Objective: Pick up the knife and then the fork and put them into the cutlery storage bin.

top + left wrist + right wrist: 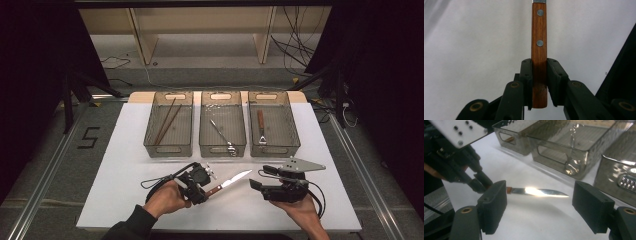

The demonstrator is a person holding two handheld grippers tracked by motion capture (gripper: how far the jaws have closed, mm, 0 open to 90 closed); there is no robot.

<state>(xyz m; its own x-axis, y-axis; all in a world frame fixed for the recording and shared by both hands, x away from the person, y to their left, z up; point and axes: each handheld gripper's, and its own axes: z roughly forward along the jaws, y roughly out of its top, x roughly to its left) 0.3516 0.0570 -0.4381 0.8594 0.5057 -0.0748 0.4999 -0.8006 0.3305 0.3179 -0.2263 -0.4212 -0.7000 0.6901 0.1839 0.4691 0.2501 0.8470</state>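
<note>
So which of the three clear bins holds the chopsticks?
The left bin: a pair of brown chopsticks lies slantwise in it. The middle bin holds metal tongs, and the right bin a wooden-handled peeler.

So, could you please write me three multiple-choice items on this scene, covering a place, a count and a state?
1. Where is the knife?
A. In the middle bin
B. Held by the left gripper, blade over the table
C. Lying beside the right gripper

2. How many clear bins stand in the row?
A. Two
B. Three
C. Four

3. How do the right gripper's jaws stand?
A. Open, nothing between them
B. Shut on the knife
C. Shut on a spoon

Answers: 1 B, the left gripper view has its jaws pressed on the wooden handle. 2 B, the high view has three side by side. 3 A, the right gripper view has the jaws wide apart.
</note>
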